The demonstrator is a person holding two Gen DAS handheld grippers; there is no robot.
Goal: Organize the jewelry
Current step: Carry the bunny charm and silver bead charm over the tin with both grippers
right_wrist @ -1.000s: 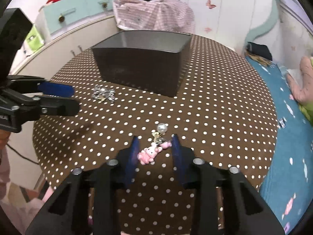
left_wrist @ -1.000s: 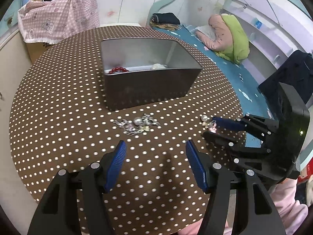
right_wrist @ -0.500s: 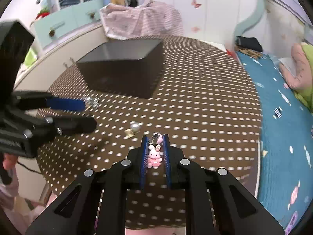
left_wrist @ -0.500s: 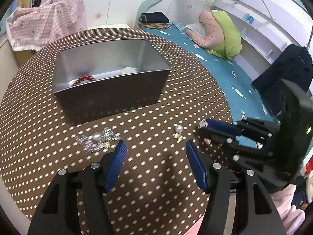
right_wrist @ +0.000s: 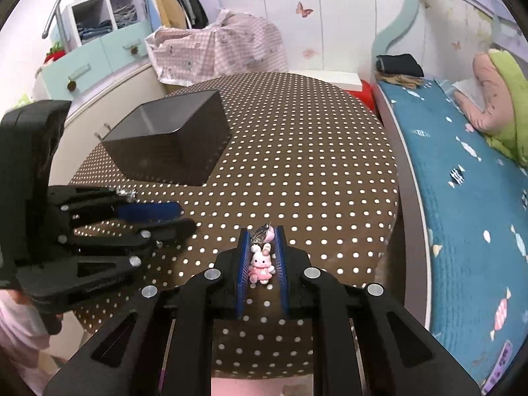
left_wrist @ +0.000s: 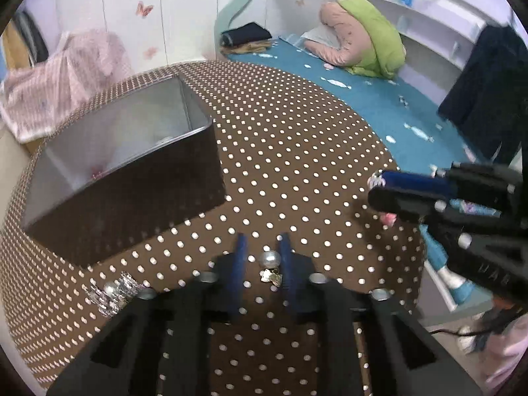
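My right gripper (right_wrist: 261, 236) is shut on a pink bunny charm (right_wrist: 261, 263) and holds it above the dotted table (right_wrist: 313, 151); it also shows in the left wrist view (left_wrist: 376, 188). My left gripper (left_wrist: 262, 247) has its blue fingers narrowed around a pearl earring (left_wrist: 270, 259) with a gold clasp lying on the table; whether they touch it I cannot tell. A dark metal box (left_wrist: 128, 184) stands behind it to the left. It also shows in the right wrist view (right_wrist: 171, 138). A silver sparkly brooch (left_wrist: 114, 292) lies at the left.
The round table's edge (left_wrist: 415, 231) runs close on the right, with a blue bed (left_wrist: 379, 105) beyond. A pink checked cloth (right_wrist: 217, 46) covers something behind the table. A cabinet (right_wrist: 99, 56) stands at the far left.
My left gripper moved right from the brooch to the pearl earring and its fingers narrowed around it. My right gripper closed on the bunny charm and lifted it off the table.
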